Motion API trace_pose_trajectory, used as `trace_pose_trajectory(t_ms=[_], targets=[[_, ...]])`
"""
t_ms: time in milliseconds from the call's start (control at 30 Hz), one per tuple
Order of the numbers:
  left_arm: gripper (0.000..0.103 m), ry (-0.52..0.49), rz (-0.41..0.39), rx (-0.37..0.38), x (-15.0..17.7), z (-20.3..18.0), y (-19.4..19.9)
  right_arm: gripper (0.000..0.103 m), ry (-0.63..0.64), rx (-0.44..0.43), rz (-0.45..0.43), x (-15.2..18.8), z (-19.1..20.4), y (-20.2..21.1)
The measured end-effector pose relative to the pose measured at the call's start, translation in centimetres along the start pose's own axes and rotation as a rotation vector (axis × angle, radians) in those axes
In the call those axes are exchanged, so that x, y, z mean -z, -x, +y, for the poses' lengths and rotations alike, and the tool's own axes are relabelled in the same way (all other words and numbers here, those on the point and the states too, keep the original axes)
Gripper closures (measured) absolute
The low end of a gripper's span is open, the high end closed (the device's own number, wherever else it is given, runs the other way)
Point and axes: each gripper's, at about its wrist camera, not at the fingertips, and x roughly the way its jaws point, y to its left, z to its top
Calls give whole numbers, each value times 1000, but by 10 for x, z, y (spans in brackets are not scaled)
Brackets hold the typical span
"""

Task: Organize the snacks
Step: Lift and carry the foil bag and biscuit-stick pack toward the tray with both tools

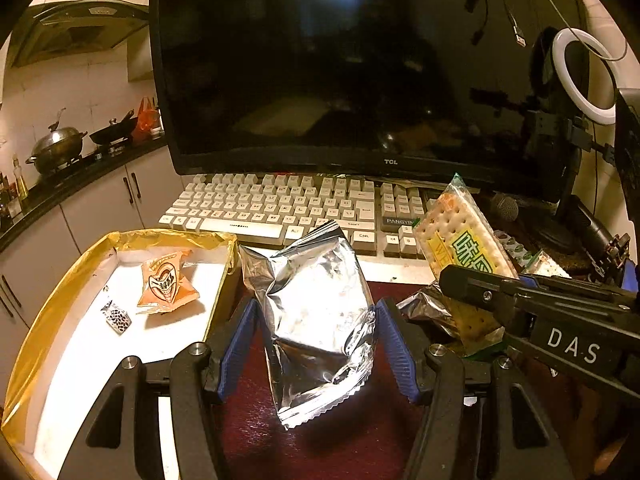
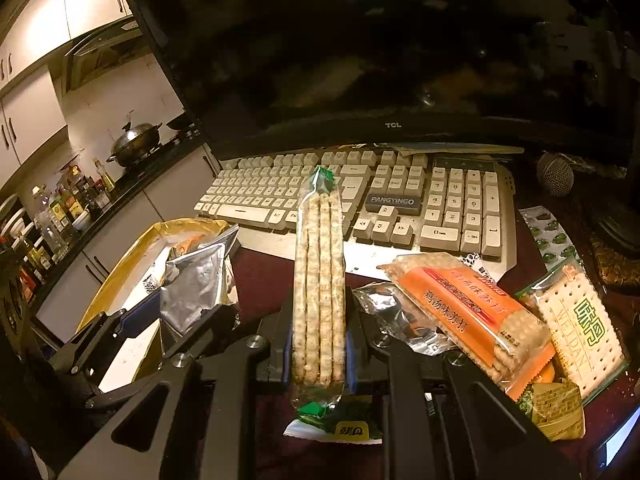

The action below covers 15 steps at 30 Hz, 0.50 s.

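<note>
My left gripper point(image 1: 316, 316) has its blue pads against both sides of a crumpled silver foil snack bag point(image 1: 320, 320), which stands on the dark red table; the bag also shows in the right wrist view point(image 2: 198, 288). My right gripper point(image 2: 319, 344) is shut on a clear pack of crackers point(image 2: 319, 280) with green ends, held edge-on and lifted; it also shows in the left wrist view point(image 1: 464, 236). A gold-rimmed white tray point(image 1: 120, 340) at the left holds an orange snack packet point(image 1: 168, 282) and a small spotted packet point(image 1: 116, 317).
An orange cracker pack point(image 2: 468, 312), a green-print cracker pack point(image 2: 580, 324) and a foil wrapper point(image 2: 396, 316) lie at the right. A keyboard point(image 1: 288, 208) and TCL monitor point(image 1: 360, 64) stand behind. A blister pack point(image 2: 550, 232) and microphone point(image 2: 554, 174) are far right.
</note>
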Motion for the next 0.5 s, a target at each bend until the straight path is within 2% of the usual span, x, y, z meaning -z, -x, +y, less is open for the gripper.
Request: trace_pose_trajectory(t_ms=[500], targets=[[38, -7, -7, -6, 0, -2, 1, 85, 6, -7, -14, 0, 5, 5]])
